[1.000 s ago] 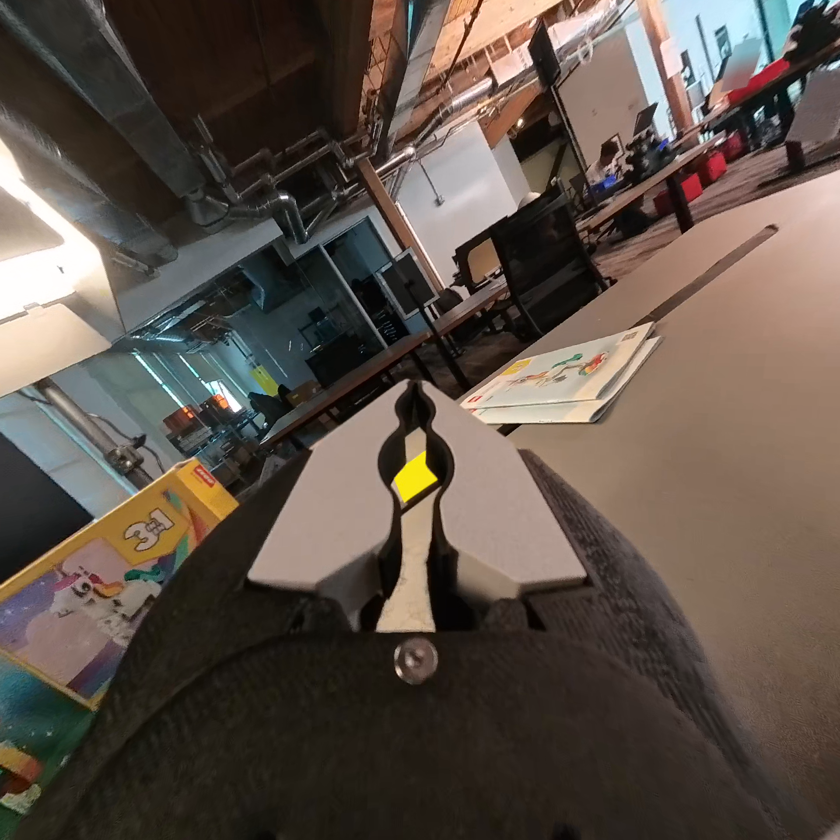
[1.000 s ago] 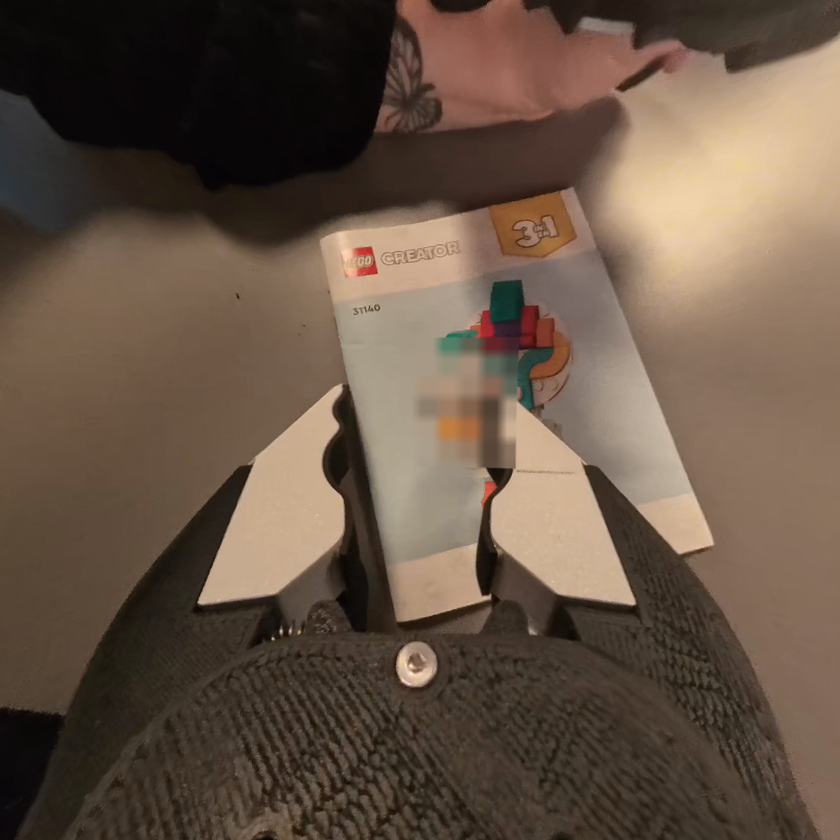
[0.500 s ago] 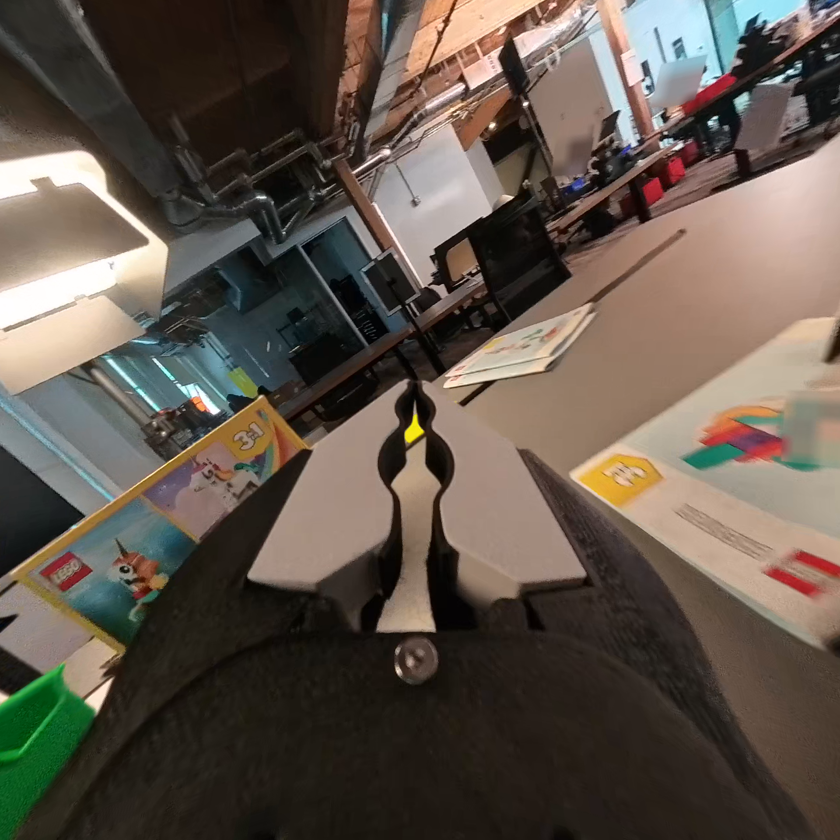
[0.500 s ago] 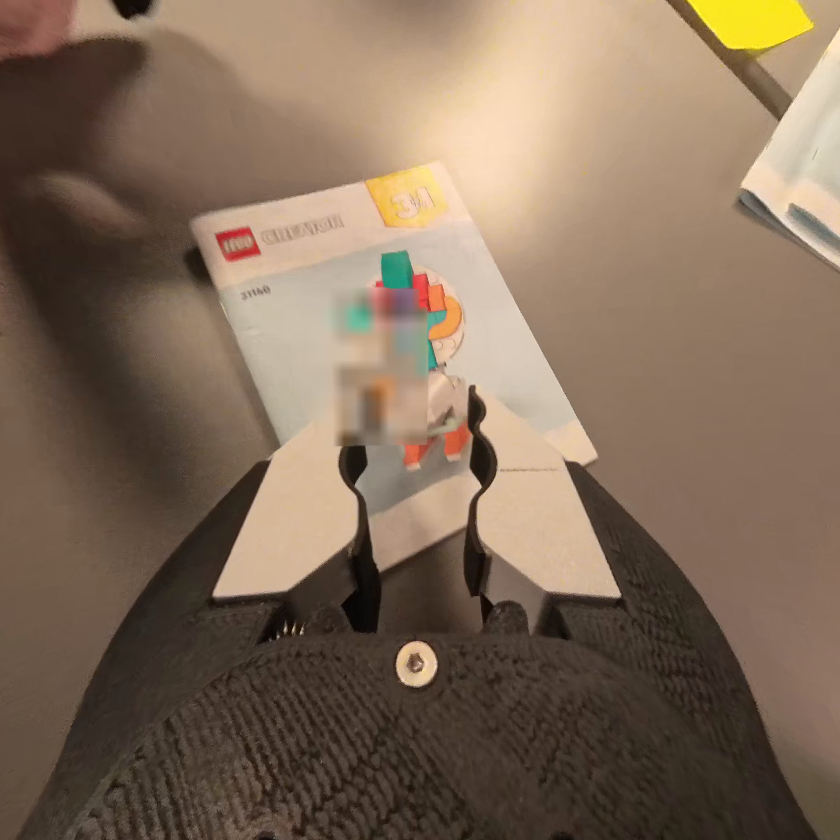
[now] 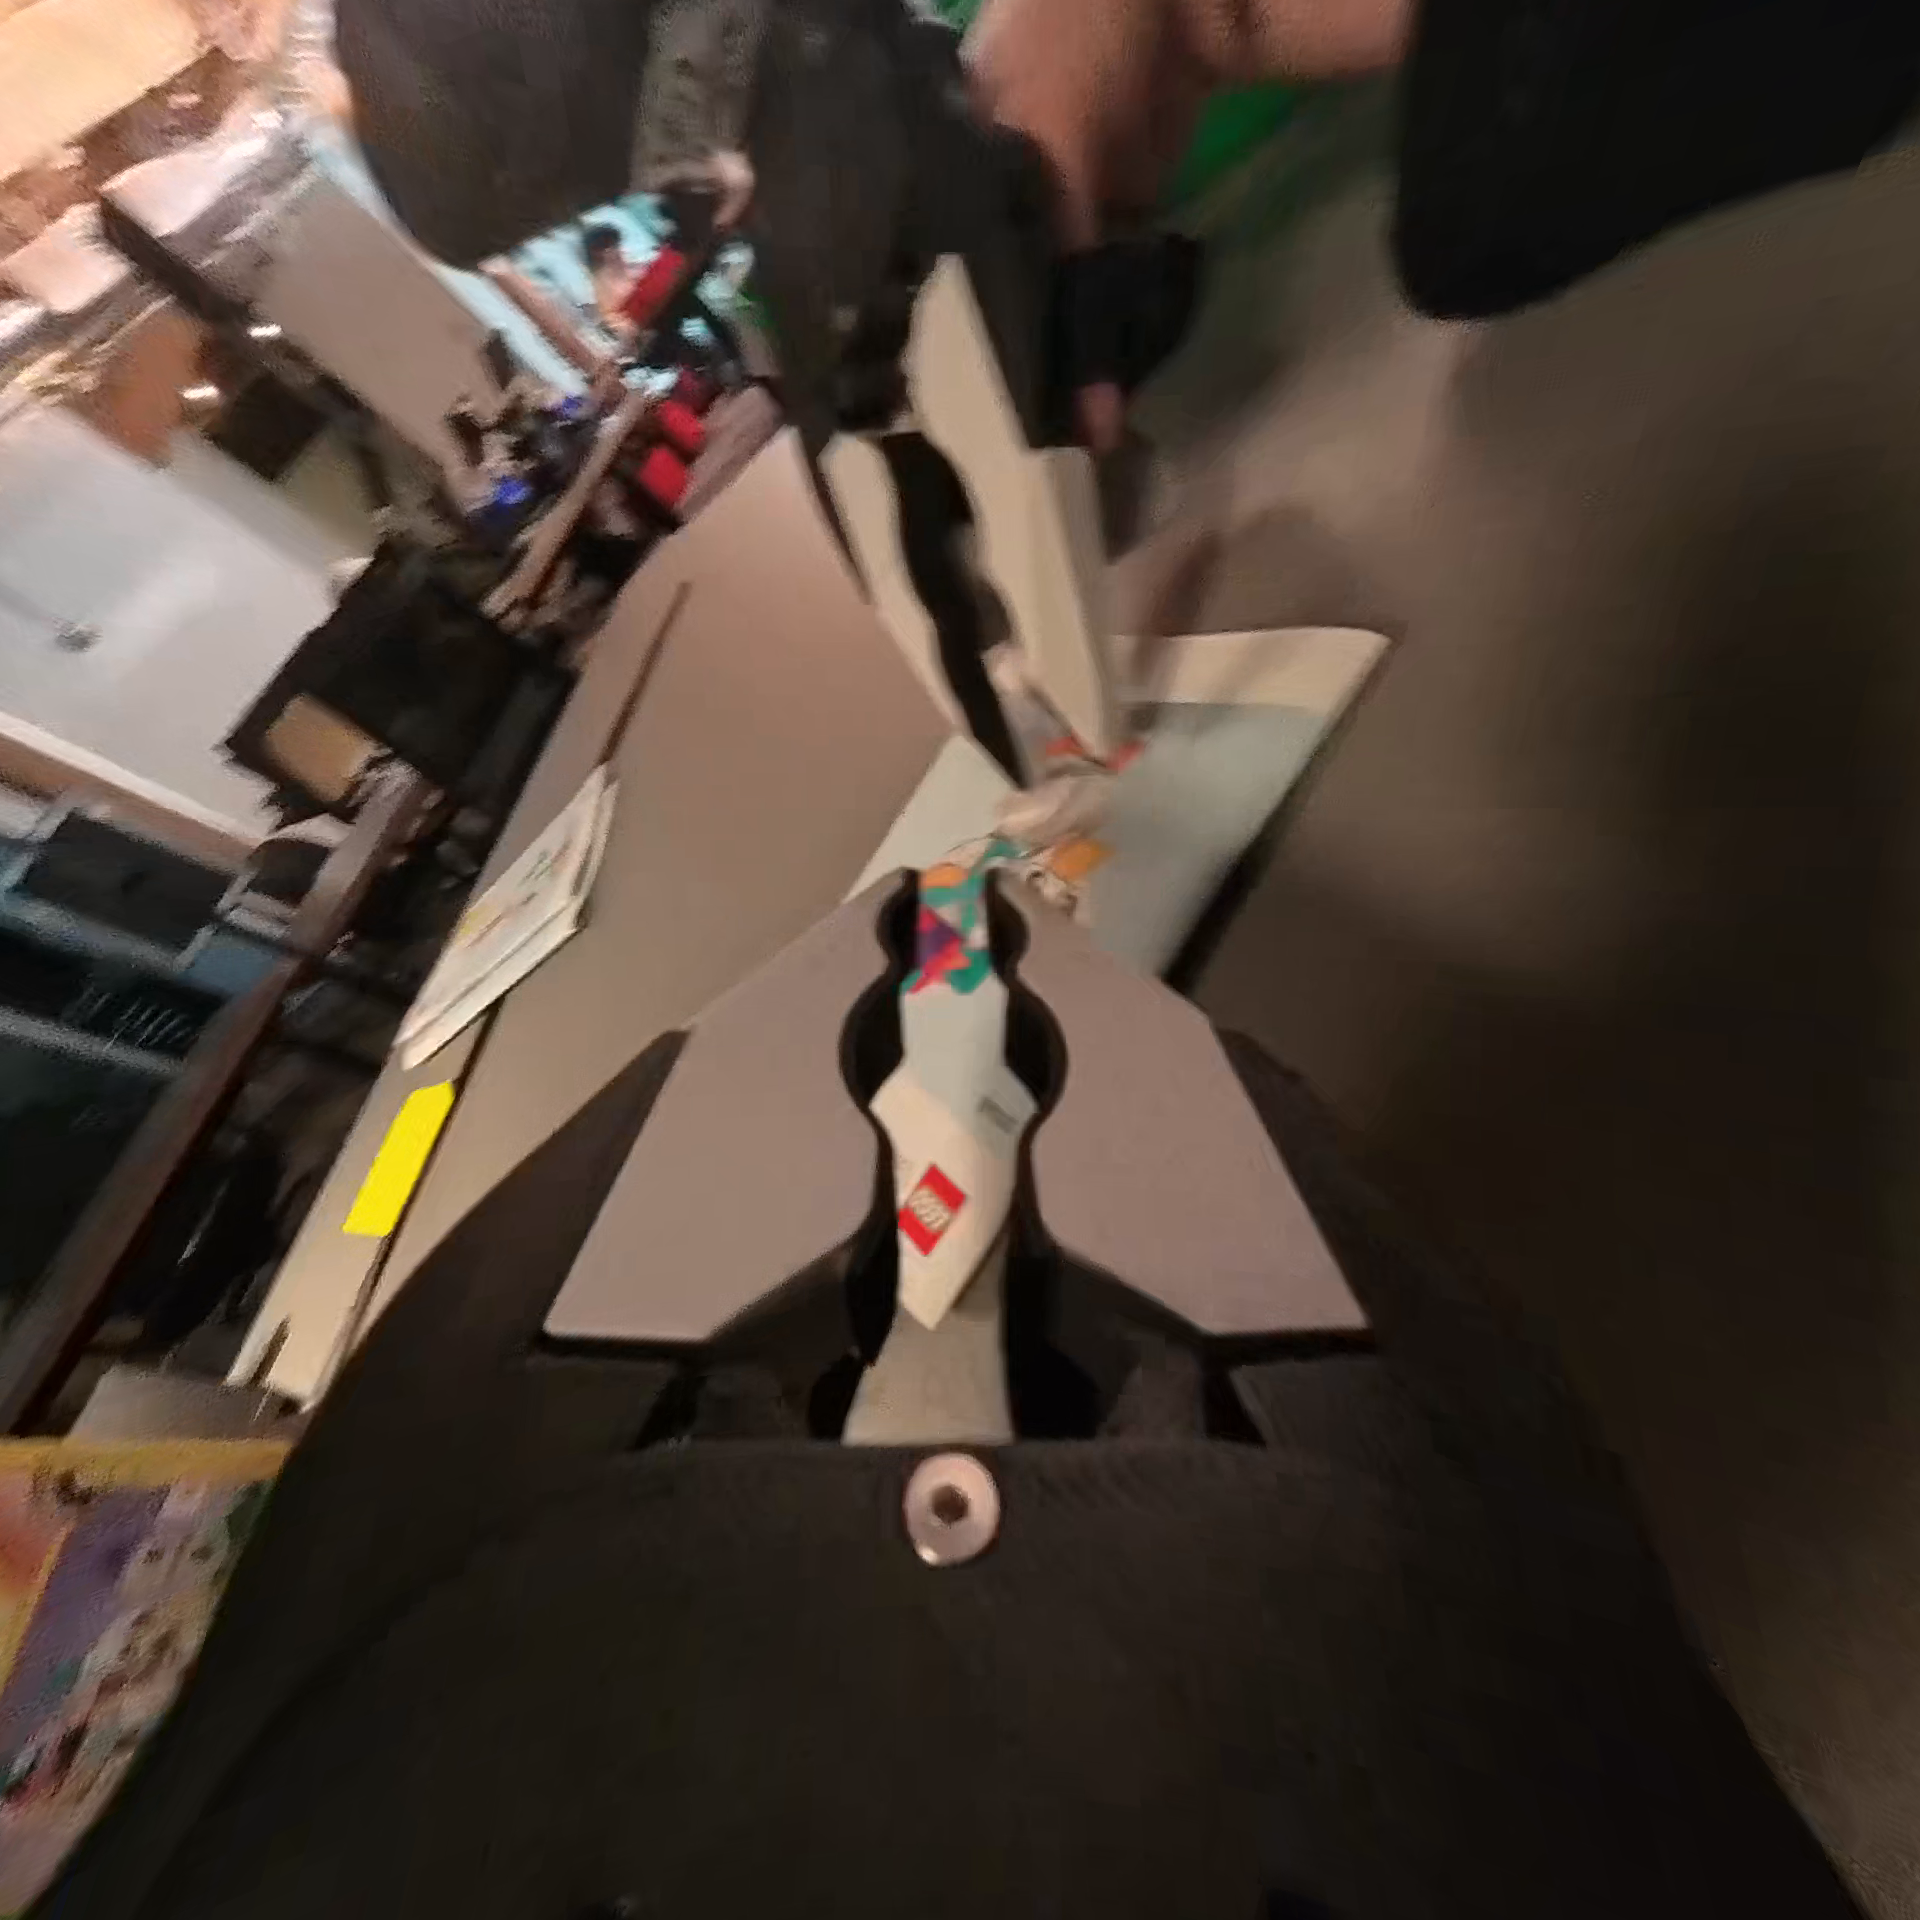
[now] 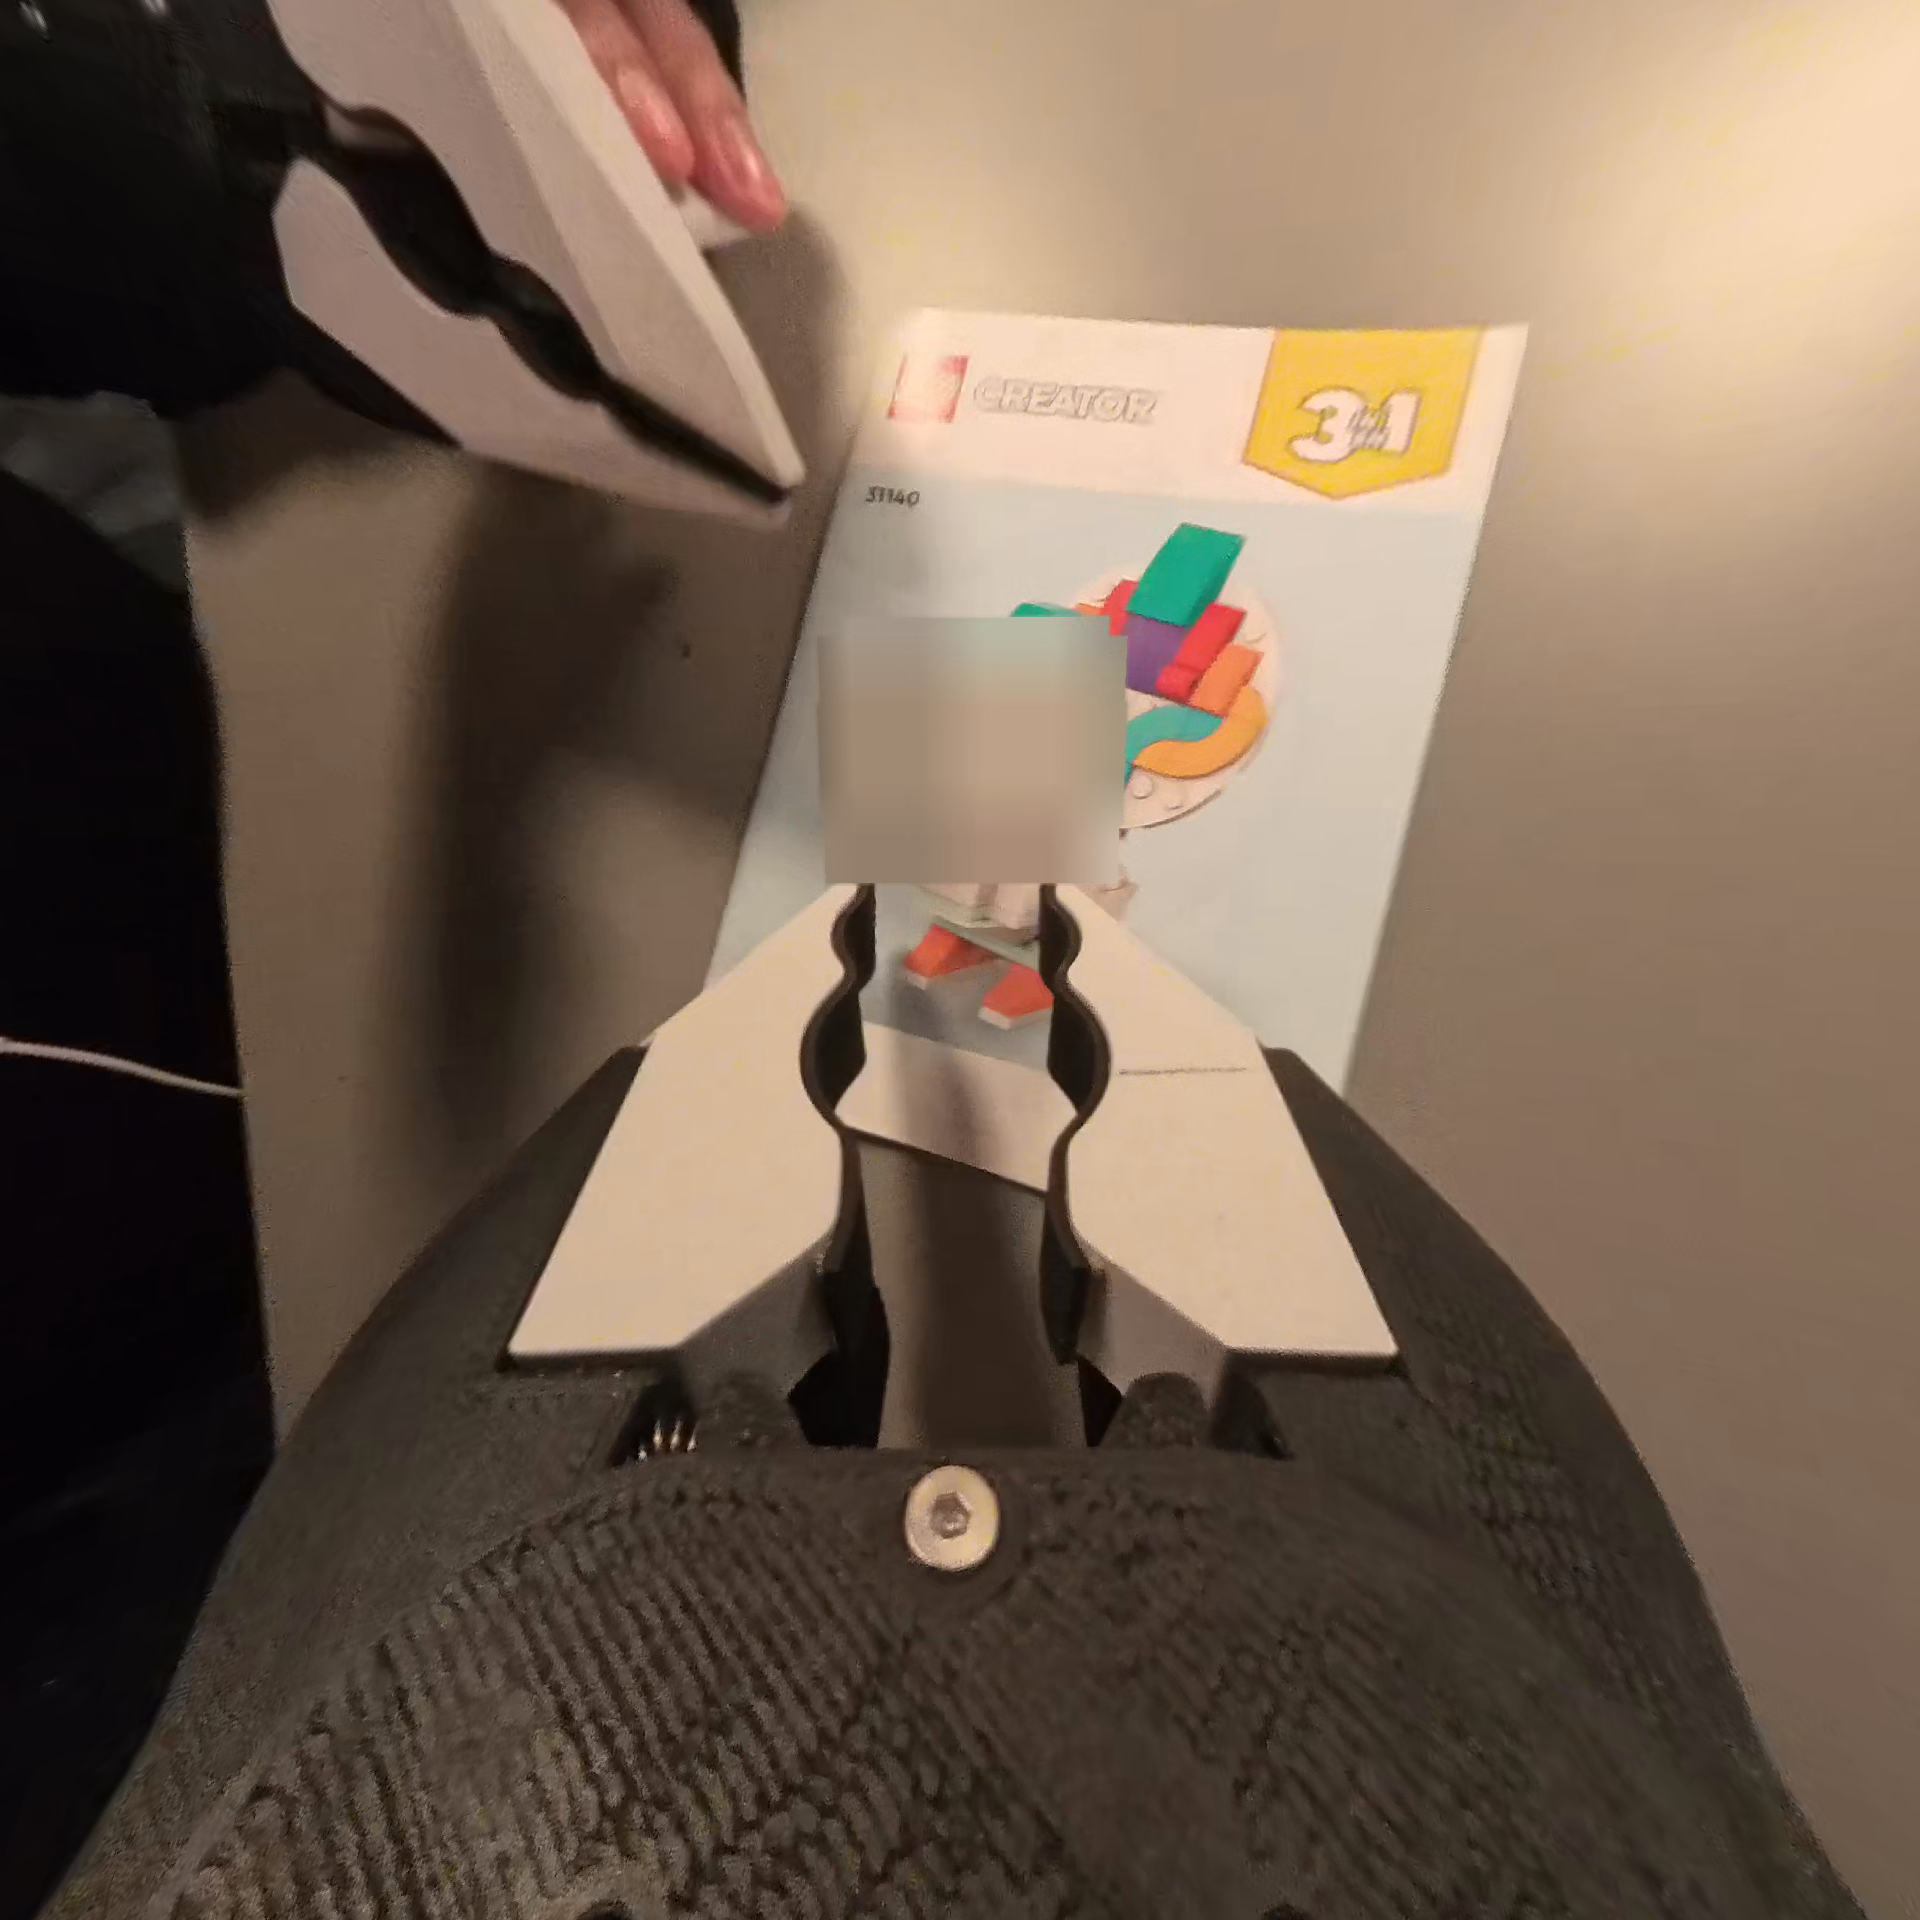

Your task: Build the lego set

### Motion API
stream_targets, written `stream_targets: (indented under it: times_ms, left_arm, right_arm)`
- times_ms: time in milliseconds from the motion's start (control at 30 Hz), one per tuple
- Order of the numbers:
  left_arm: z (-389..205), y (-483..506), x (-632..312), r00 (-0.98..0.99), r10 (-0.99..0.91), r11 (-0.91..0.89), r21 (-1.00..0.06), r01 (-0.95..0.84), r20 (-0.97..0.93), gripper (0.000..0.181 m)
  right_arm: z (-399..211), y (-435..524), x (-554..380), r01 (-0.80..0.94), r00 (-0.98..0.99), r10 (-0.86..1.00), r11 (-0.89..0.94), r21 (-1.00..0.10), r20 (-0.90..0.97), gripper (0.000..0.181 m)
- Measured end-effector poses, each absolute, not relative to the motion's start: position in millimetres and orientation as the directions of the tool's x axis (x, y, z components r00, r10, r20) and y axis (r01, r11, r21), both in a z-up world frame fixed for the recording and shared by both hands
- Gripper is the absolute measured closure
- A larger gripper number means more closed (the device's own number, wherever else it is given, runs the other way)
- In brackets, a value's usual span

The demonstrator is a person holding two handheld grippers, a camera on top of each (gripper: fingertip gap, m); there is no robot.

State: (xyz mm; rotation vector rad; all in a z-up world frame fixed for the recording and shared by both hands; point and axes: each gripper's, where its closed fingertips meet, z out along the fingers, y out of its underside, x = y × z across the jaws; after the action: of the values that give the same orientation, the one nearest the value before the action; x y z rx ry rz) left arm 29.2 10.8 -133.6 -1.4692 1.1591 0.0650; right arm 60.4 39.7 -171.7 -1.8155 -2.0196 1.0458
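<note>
A light-blue Lego instruction booklet [image 6: 1351, 644] lies flat on the grey table [image 6: 1662, 727]. My right gripper [image 6: 956, 914] is open and empty, and its tips hang over the booklet's near edge. My left gripper [image 6: 774, 488] comes in from the upper left with its jaws shut and empty, and its tip is close to the booklet's top left corner. In the blurred left wrist view, the left gripper [image 5: 958, 894] points along the booklet [image 5: 1216, 790]. The right gripper [image 5: 1044, 743] stands over the booklet's far part. No loose bricks show.
A second booklet [image 5: 520, 914] and a yellow note [image 5: 400, 1158] lie near the table's left edge. The colourful Lego box [image 5: 104, 1621] is at the lower left. A hand [image 6: 707, 135] grips the left tool. Chairs and desks stand beyond the table. My hands' fingertips stand some 6 cm from each other.
My left gripper has swung from facing the room down to the booklet and now shows in the right wrist view. My right gripper's jaws have narrowed and its tips now sit at the near edge.
</note>
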Motion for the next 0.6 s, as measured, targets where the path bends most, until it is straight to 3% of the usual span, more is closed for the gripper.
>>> stream_targets:
  times_ms: [133, 333, 367, 600]
  left_arm:
    - [-141.9, 0.3, 31.3, 0.444, -0.685, 0.188, -0.729, -0.658, -0.578, 0.158]
    - [-168.3, 6.1, 18.4, 0.381, -0.687, 0.129, -0.620, -0.774, -0.618, 0.171]
    - [-171.7, 7.7, 16.6, 0.371, -0.682, 0.125, -0.600, -0.790, -0.631, 0.180]
    - [-176.5, 10.6, 12.4, 0.335, -0.660, 0.115, -0.531, -0.839, -0.673, 0.181]
  right_arm:
    - [-156.5, 68.7, 58.2, 0.699, -0.095, 0.962, -0.118, -0.705, -0.254, 0.141]
    - [-167.4, 83.0, 77.2, 0.724, -0.033, 0.964, -0.160, -0.671, -0.265, 0.128]
    - [-168.9, 84.9, 77.7, 0.725, -0.025, 0.964, -0.166, -0.668, -0.266, 0.128]
    - [-171.5, 81.7, 75.9, 0.734, -0.035, 0.961, -0.161, -0.660, -0.274, 0.127]
